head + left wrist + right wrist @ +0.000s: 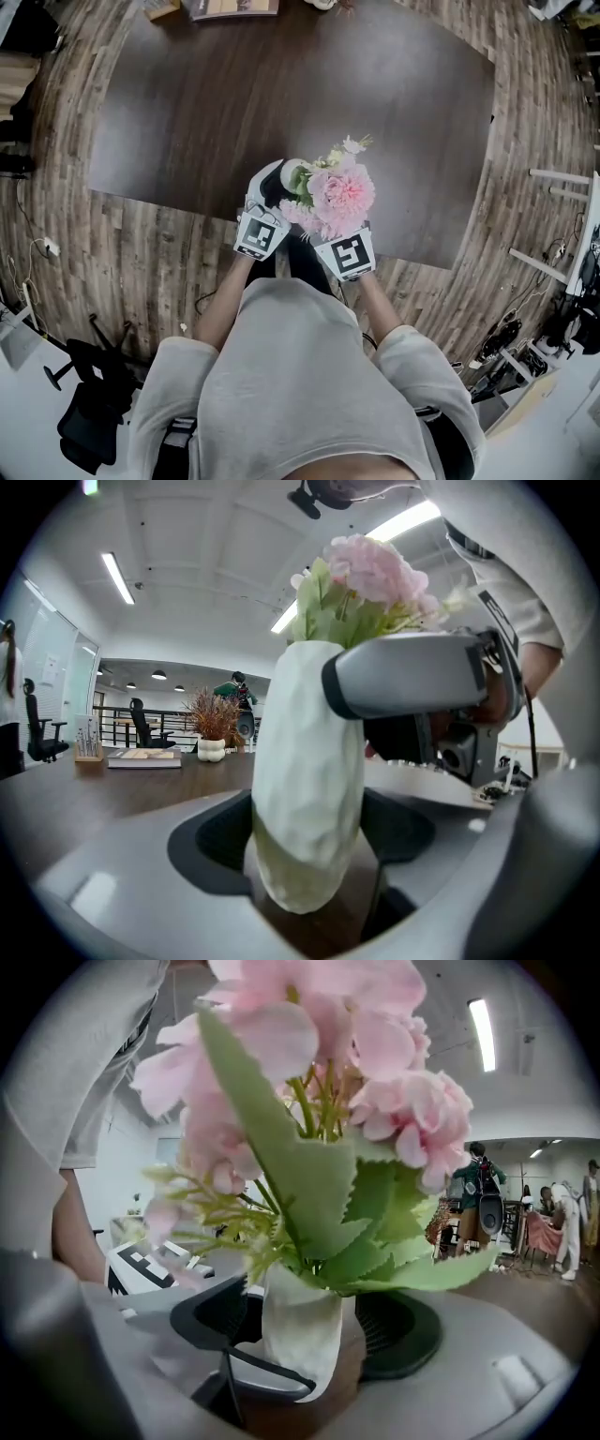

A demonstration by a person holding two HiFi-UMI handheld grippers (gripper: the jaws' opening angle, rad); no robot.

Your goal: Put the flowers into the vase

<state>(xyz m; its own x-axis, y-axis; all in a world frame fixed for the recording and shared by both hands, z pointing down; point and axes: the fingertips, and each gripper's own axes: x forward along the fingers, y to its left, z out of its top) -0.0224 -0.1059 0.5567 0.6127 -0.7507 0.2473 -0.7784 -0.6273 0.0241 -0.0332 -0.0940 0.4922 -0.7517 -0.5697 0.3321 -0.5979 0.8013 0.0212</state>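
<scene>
Forearms (pixel 217 314) converging, left hand-held gripper (pixel 309 874) clamping vase (pixel 305 761) of flowers (pixel 375 1082), right hand-held gripper (pixel 305 1344) parted astride it

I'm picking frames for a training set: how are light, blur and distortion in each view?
Head view: heavy fisheye bends the floor planks around the table, light even, flowers sharp. Left gripper view: ceiling strip lights glare, the close vase looks soft. Right gripper view: the nearest petals blur, black vignette at the corners.
</scene>
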